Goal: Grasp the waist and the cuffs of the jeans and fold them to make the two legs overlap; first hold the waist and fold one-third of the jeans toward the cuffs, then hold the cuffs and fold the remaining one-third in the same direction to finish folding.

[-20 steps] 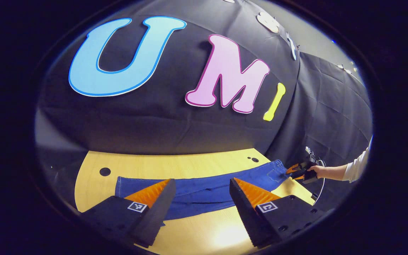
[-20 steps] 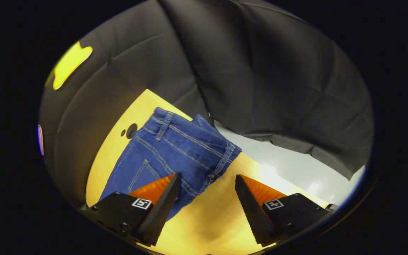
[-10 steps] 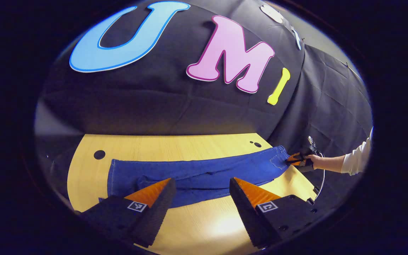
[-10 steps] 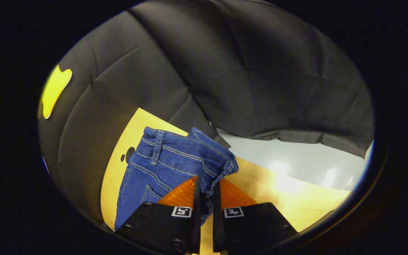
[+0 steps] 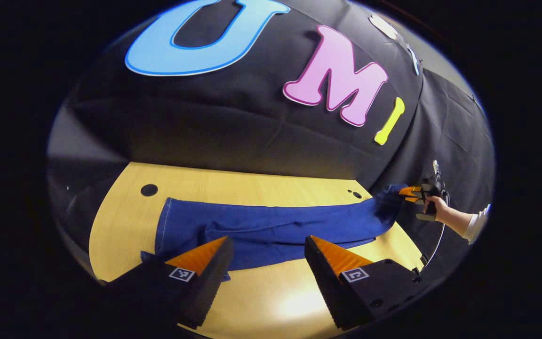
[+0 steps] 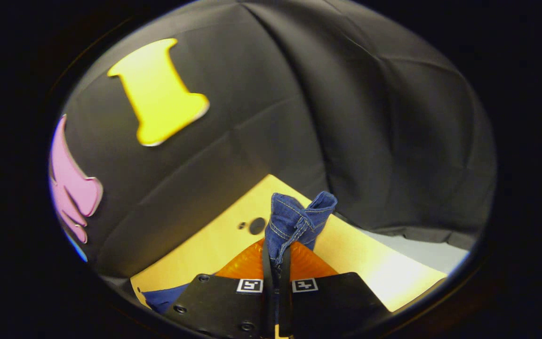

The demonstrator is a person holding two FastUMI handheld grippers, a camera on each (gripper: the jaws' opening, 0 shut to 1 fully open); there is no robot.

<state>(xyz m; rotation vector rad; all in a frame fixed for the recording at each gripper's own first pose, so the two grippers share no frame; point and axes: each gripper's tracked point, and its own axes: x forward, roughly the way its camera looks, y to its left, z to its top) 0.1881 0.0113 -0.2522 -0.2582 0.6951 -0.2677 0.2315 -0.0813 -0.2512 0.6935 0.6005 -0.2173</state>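
Blue jeans (image 5: 271, 228) lie stretched across the wooden table (image 5: 271, 301), cuffs at the left end (image 5: 165, 226), waist at the right. My left gripper (image 5: 266, 256) hovers open above the near edge of the legs, holding nothing. Far off at the right of the left gripper view, a hand holds my right gripper (image 5: 410, 193), which has the waist raised off the table. In the right gripper view, my right gripper (image 6: 275, 256) is shut on the waistband (image 6: 297, 219), which bunches up between its fingers.
The table has a round hole near its far left (image 5: 148, 189) and small holes near its far right (image 5: 355, 193). Black cloth walls the booth behind and to the right. A pale floor strip (image 6: 421, 245) shows past the table's right end.
My right gripper shut on the waistband and has lifted it off the table. The left gripper stayed open and shifted slightly over the legs.
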